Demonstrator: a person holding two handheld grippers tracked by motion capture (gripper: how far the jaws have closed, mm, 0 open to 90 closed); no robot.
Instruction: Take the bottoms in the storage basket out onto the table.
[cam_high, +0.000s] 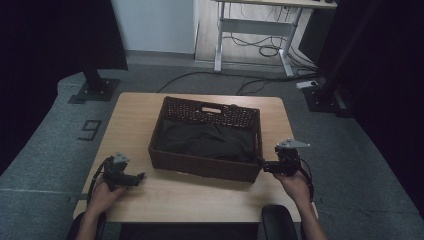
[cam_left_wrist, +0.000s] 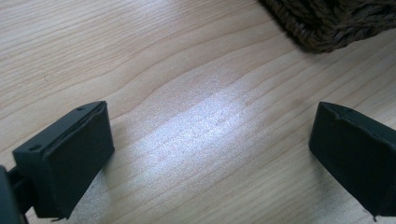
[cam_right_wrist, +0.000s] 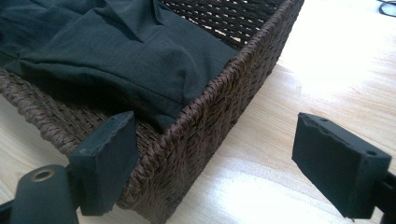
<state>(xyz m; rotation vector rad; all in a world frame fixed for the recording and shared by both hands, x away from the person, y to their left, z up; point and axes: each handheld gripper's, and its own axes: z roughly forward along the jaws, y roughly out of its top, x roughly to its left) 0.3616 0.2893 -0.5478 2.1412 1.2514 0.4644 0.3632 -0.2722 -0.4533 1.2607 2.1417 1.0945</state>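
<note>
So nearest the person, the left gripper sits low over the bare wooden table, jaws spread wide with nothing between them, pointing toward the wicker basket's front left corner but not touching it. Over on the other side, the right gripper is right up at the basket's front right corner. In the right gripper view its jaws are also wide open and empty, with one jaw over the rim and the other outside the wall.

Further in, the dark cloth lies crumpled inside the basket, covering most of the bottom.

Looks to me like the approach step, nothing grabbed yet. Next move probably means reaching the right gripper in over the rim and pinching a fold of that cloth.
</note>
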